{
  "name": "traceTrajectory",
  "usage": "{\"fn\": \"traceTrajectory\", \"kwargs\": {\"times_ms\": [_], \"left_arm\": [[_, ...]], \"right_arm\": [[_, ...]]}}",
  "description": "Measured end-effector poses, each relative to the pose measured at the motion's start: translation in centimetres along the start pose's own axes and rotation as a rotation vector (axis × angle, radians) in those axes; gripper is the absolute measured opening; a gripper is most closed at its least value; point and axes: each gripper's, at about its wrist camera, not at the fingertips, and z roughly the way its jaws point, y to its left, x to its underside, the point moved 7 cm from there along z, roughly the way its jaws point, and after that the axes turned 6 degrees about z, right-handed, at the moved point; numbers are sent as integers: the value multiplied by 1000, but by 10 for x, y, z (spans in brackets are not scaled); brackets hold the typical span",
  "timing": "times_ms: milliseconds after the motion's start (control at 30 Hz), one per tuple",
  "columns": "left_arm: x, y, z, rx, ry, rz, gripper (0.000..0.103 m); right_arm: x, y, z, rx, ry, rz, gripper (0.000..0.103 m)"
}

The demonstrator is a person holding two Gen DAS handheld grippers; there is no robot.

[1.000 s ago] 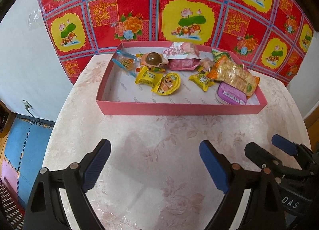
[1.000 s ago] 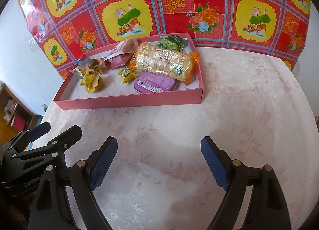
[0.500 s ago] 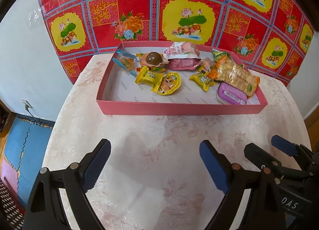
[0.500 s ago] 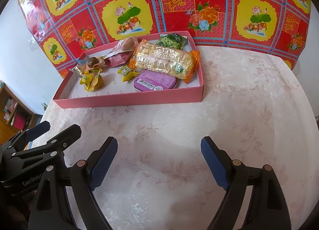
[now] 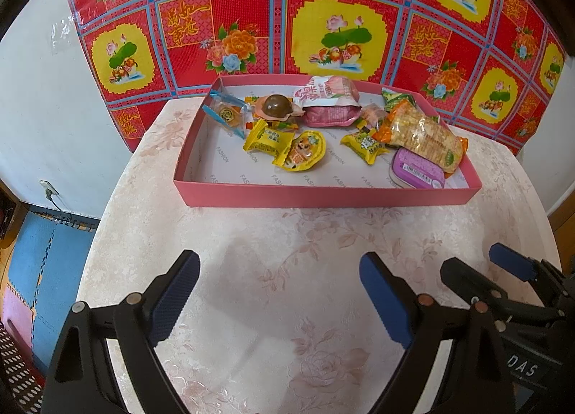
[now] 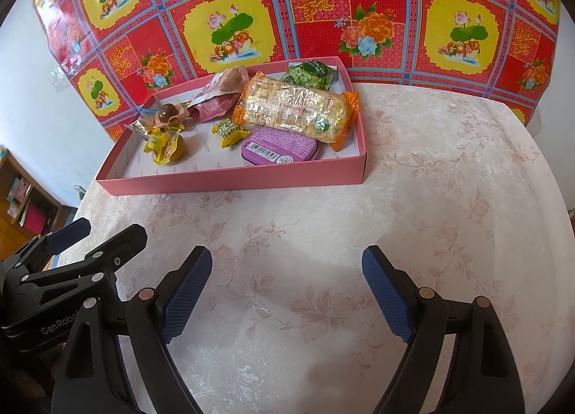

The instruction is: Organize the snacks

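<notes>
A shallow pink box (image 5: 323, 196) (image 6: 230, 180) sits at the far side of the table and holds several snacks: a long orange-ended cracker pack (image 5: 420, 134) (image 6: 294, 108), a purple tin (image 5: 417, 171) (image 6: 278, 146), a pink pouch (image 5: 329, 105), yellow candy packs (image 5: 300, 152) (image 6: 165, 144), a green pea packet (image 6: 311, 73) and a brown ball sweet (image 5: 275, 105). My left gripper (image 5: 278, 292) is open and empty over the bare tablecloth, well short of the box. My right gripper (image 6: 287, 288) is open and empty beside it, also short of the box.
The round table has a pale floral cloth (image 5: 287, 252). A red and yellow patterned sheet (image 5: 323, 19) hangs on the wall behind the box. The table's left edge drops to a blue floor mat (image 5: 43, 263). A shelf (image 6: 21, 198) stands at far left.
Both grippers have stayed open and nearly still. The right wrist view has shifted slightly, so the box sits a little lower and nearer in it.
</notes>
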Motion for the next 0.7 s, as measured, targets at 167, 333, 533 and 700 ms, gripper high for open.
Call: {"fn": "traceTrajectory", "kwargs": {"times_ms": [167,333,533,700], "left_arm": [[0,0,0,0,0,0,93],[0,0,0,-1,0,0,93],[0,-1,-1,-1,-2,0,93],[0,-1,-1,-1,-3,1,93]], "right_arm": [[0,0,0,0,-1,-1,87],[0,0,0,1,0,1,87],[0,0,-1,0,-4,-1,87],[1,1,-1,0,-5,0,87]]}}
